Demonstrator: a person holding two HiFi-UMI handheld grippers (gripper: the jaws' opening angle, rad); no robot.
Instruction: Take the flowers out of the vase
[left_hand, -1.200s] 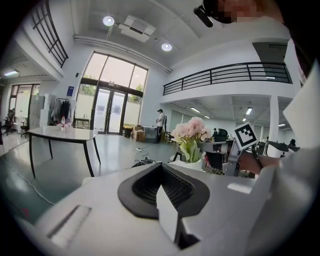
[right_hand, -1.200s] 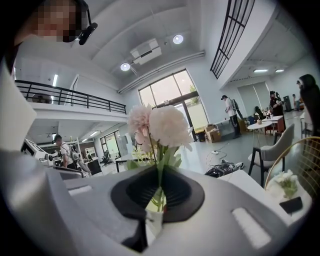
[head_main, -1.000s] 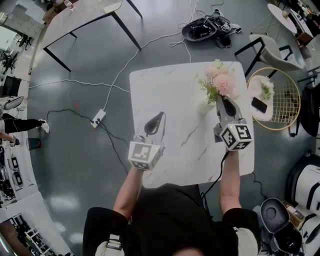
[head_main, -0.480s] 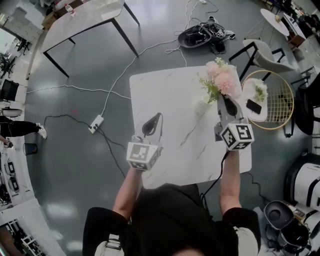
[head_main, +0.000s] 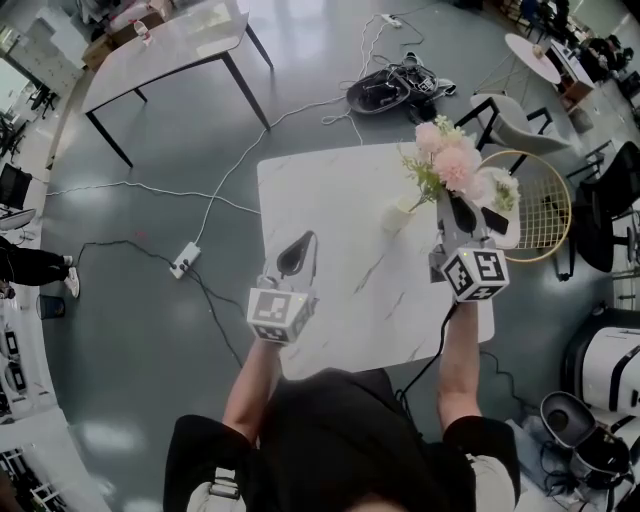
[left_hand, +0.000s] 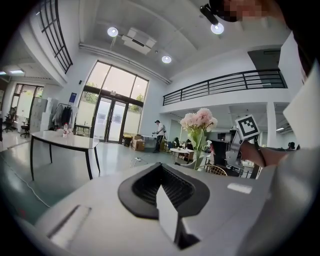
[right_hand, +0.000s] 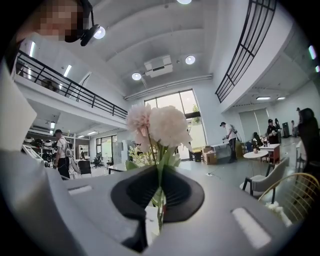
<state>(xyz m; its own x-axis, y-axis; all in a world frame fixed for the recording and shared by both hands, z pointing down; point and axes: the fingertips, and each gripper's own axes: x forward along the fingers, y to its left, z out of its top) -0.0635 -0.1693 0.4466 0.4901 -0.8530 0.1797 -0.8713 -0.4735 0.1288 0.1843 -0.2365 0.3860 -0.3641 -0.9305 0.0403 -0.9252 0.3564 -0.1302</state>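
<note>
The right gripper (head_main: 452, 203) is clamped on the stems of the pink flowers (head_main: 447, 163). In the head view the blooms stand at twelve o'clock from its jaws, and in its own view the stems run upright between them. The small white vase (head_main: 397, 216) sits on the marble table (head_main: 320, 200) at nine o'clock, just beside the jaws. Whether the stem ends clear its mouth I cannot tell. The left gripper (head_main: 308, 241), shut and empty, hangs well apart at eight o'clock. A pull along the stems seems called for.
</note>
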